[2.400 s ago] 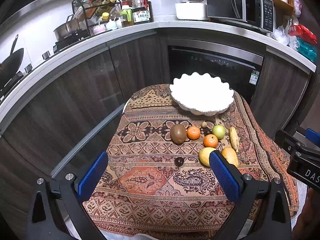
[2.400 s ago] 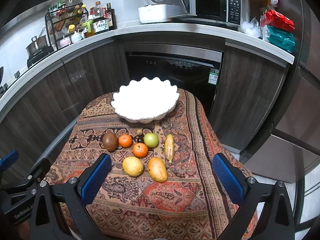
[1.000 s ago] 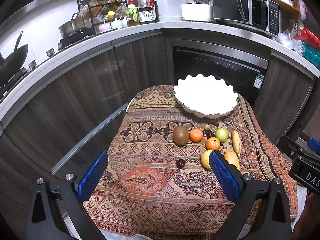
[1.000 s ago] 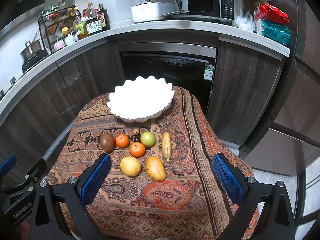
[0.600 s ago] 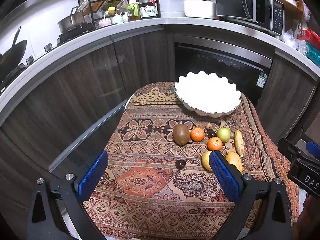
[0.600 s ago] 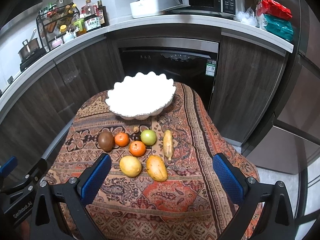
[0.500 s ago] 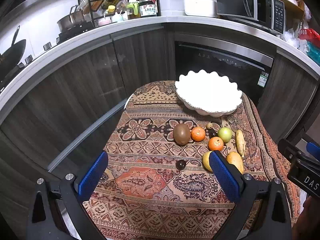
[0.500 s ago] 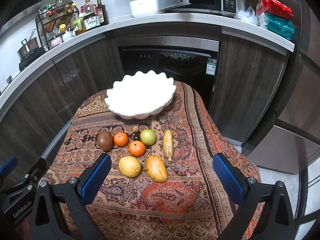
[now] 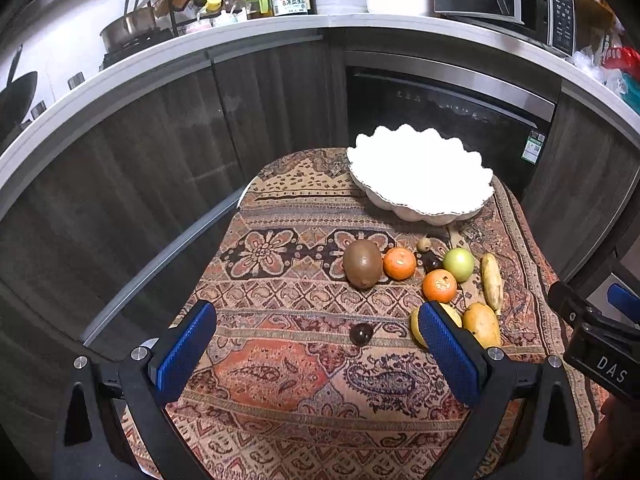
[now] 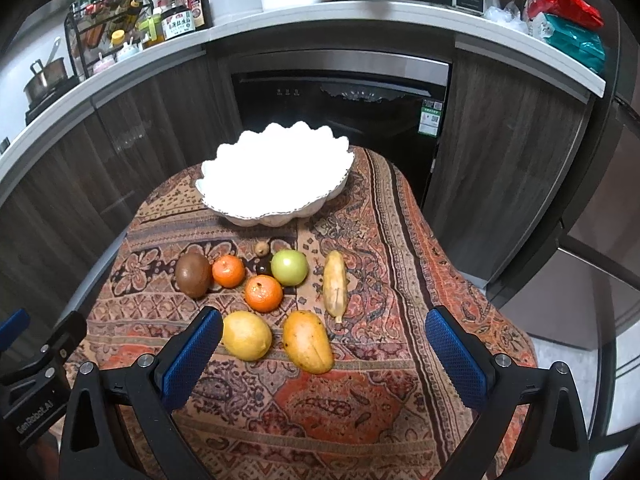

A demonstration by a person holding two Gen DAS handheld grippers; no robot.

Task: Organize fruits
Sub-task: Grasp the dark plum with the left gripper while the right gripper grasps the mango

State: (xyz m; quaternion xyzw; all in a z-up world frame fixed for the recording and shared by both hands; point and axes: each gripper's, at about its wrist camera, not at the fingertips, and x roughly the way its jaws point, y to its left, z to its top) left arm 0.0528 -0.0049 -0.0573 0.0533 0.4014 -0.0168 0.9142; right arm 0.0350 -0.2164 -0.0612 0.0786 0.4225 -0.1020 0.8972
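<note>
The surface (image 10: 400,392), draped in a patterned cloth, carries everything, and it sits low in front of dark cabinets, so both grippers look down on it from the near side.

The white bowl (image 10: 276,172) stands at the far edge and shows no fruit in it. It is probably the destination, set behind the fruit so that each piece only has to travel a short way forward.

The fruit lies loose on the cloth between bowl and grippers, in rough rows. At the near edge of the cluster are the mango (image 10: 307,342) and the lemon (image 10: 246,335), side by side. Behind them come the banana (image 10: 335,282), the apple (image 10: 289,267), two oranges (image 10: 263,293) and (image 10: 228,271), and the kiwi (image 10: 193,274) at the left end. Two small fruits sit just before the bowl. One dark berry (image 9: 361,334) lies apart, nearer the left gripper.

The right gripper (image 10: 322,358) hangs above the near fruit with jaws spread wide and nothing between them, the mango and lemon framed in the gap. That suits starting with one of these. The left gripper (image 9: 316,350) is likewise spread and empty, with the berry between its fingers in view. Neither touches anything, so no piece has been sorted yet.
</note>
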